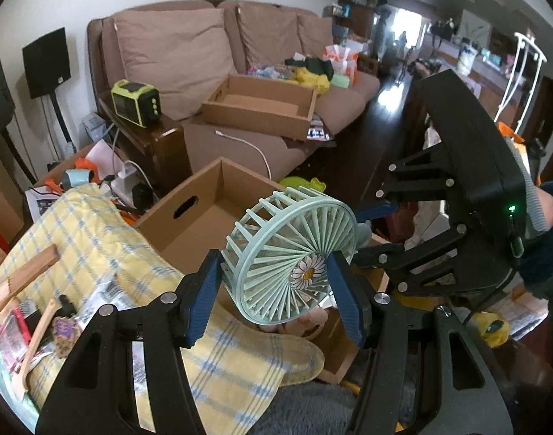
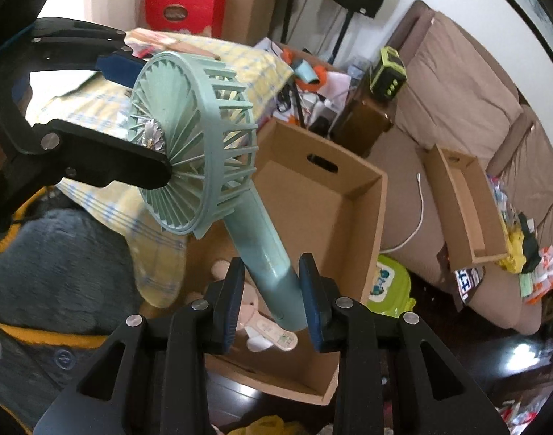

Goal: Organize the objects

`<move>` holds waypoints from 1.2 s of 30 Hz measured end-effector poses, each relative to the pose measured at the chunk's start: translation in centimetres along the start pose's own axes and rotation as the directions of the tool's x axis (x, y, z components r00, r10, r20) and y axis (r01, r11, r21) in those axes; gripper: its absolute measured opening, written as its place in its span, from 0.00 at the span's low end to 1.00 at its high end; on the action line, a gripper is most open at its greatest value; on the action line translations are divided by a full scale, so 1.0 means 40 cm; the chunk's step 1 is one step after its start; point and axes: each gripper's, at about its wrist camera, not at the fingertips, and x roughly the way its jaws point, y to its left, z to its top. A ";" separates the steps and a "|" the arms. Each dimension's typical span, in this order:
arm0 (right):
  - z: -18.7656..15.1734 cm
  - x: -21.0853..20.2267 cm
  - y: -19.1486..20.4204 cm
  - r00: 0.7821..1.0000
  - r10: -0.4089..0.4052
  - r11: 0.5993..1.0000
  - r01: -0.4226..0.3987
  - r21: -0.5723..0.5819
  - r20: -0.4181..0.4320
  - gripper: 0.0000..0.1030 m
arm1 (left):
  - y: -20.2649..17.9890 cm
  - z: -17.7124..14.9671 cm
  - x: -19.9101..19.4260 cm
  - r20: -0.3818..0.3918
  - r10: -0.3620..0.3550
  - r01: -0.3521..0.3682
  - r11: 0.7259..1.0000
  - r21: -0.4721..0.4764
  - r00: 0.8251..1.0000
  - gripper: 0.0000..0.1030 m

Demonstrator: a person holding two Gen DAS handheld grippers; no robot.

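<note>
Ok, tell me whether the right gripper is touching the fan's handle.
Touching. In the right wrist view the right gripper has both blue pads pressed against the handle of the fan, with no gap on either side.

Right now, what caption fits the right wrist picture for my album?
Two grippers share a mint handheld fan above a cardboard box: right gripper on the handle, left gripper on the head.

We hold the fan (image 2: pixel 200 152) by both ends: our right gripper (image 2: pixel 271 302) clamps its handle low down, and our left gripper (image 2: pixel 138 119) pinches the round grille at the daisy hub. Behind and below the handle sits an open box (image 2: pixel 323 199), just beside the sofa (image 2: pixel 468 116)
</note>
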 end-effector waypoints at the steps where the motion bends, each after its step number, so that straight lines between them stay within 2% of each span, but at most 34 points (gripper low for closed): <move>1: -0.006 0.012 -0.010 1.000 0.002 1.000 -0.002 0.006 -0.009 0.29 | -0.005 0.002 0.013 -0.007 0.002 -0.001 1.000 0.006 1.000 0.54; 9: -0.046 0.096 -0.064 0.998 0.030 0.998 -0.027 0.053 -0.050 0.29 | -0.007 0.009 0.128 -0.090 -0.011 0.011 1.000 -0.001 0.996 0.55; 15: -0.082 0.180 -0.095 0.990 0.124 0.986 -0.116 0.122 -0.064 0.29 | -0.008 -0.007 0.204 -0.163 0.004 -0.002 1.000 0.011 0.987 0.54; 19: -0.103 0.239 -0.103 0.982 0.152 0.979 -0.134 0.156 -0.109 0.29 | -0.011 -0.012 0.266 -0.215 -0.020 0.017 1.000 -0.016 0.977 0.54; 25: -0.142 0.298 -0.130 0.965 0.189 0.964 -0.147 0.223 -0.180 0.29 | 0.008 -0.001 0.368 -0.299 -0.068 0.032 0.992 -0.124 0.952 0.53; 26: -0.146 0.305 -0.135 0.964 0.191 0.962 -0.145 0.233 -0.187 0.28 | 0.013 -0.006 0.388 -0.323 -0.080 0.034 0.989 -0.147 0.943 0.52; 27: -0.150 0.315 -0.140 0.960 0.203 0.956 -0.151 0.251 -0.195 0.22 | 0.018 -0.011 0.409 -0.357 -0.107 0.045 0.983 -0.178 0.928 0.41; 28: -0.152 0.319 -0.143 0.956 0.224 0.946 -0.166 0.278 -0.192 0.00 | 0.027 -0.015 0.434 -0.403 -0.143 0.056 0.974 -0.220 0.904 0.38; 30: -0.152 0.335 -0.165 0.950 0.240 0.926 -0.162 0.341 -0.199 0.06 | 0.041 -0.020 0.461 -0.468 -0.145 0.020 0.965 -0.262 0.872 0.36; 31: -0.153 0.345 -0.175 0.946 0.244 0.918 -0.155 0.365 -0.212 0.07 | 0.048 -0.017 0.462 -0.468 -0.158 0.023 0.959 -0.281 0.870 0.36; 33: -0.150 0.353 -0.190 0.941 0.258 0.899 -0.151 0.410 -0.218 0.07 | 0.057 -0.013 0.451 -0.453 -0.153 0.017 0.957 -0.290 0.878 0.36; 36: -0.145 0.351 -0.195 0.943 0.236 0.901 -0.121 0.418 -0.236 0.07 | 0.066 -0.018 0.428 -0.443 -0.160 0.023 0.954 -0.299 0.882 0.36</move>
